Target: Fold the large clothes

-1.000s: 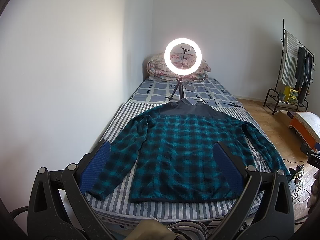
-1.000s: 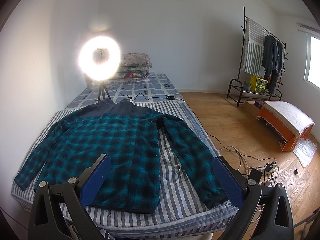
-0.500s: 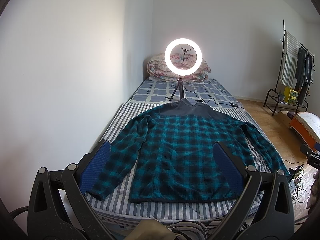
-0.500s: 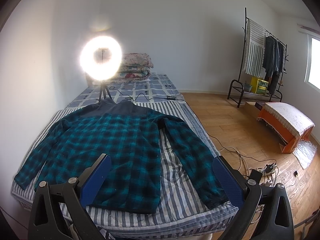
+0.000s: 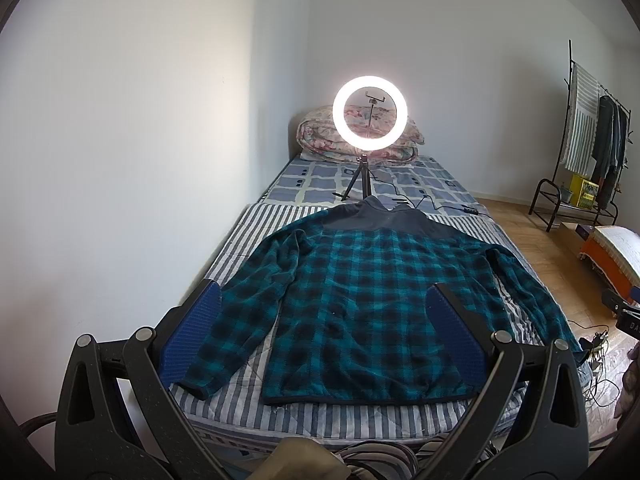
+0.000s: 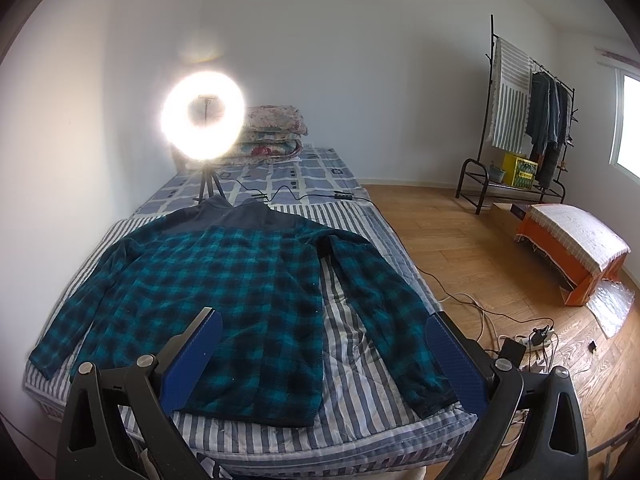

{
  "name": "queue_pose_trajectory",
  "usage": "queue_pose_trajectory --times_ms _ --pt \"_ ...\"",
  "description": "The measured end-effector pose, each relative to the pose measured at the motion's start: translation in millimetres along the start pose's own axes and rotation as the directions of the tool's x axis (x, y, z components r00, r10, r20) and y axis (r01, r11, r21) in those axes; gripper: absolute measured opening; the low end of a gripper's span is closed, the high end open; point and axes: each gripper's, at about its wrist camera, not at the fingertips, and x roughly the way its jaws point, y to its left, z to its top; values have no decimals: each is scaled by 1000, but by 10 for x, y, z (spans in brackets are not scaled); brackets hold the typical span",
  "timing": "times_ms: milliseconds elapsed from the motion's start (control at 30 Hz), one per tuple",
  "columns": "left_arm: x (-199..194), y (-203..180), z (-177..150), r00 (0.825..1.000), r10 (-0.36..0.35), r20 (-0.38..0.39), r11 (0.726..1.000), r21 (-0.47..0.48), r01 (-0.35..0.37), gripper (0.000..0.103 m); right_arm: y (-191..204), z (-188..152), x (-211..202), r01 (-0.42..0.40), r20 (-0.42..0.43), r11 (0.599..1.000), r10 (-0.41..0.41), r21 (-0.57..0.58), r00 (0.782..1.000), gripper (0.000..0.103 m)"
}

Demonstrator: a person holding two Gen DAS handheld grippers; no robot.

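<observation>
From the left wrist view, the left gripper (image 5: 322, 320) hangs above the near edge of the bed with its blue-padded fingers (image 5: 192, 332) spread wide and nothing between them. The teal and black checked fleece jacket with a dark grey yoke and collar (image 5: 360, 300) lies flat and face down on the grey and white striped mattress cover (image 5: 320, 416), collar pointing away, both sleeves angled outward and down. Beyond the collar a lit white ring light on a small black tripod (image 5: 370, 117) stands on the blue patchwork sheet (image 5: 316, 184), with a folded floral quilt (image 5: 316, 136) behind it against the wall.

From the right wrist view, the right gripper (image 6: 324, 344) is likewise held wide open and empty, above the bed's near right corner. The jacket's right sleeve (image 6: 384, 320) runs down towards the gripper's right finger, its cuff near the mattress edge. On the wooden floor (image 6: 460, 256) to the right lie loose cables and a power strip (image 6: 536, 338); a black clothes rack (image 6: 520, 120) and an orange bench with a white cover (image 6: 572, 248) stand further back.
</observation>
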Motion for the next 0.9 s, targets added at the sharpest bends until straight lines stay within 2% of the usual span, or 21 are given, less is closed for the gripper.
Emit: queue_pose_trajectory --times_ms 500,900 --pt "61 119 -91 1000 28 -6 999 -16 -28 103 31 -12 -3 -1 -2 1000 1 -6 1000 103" --pt "132 414 -245 995 100 -8 994 -32 -100 103 235 55 36 -23 6 999 23 -40 1000 103"
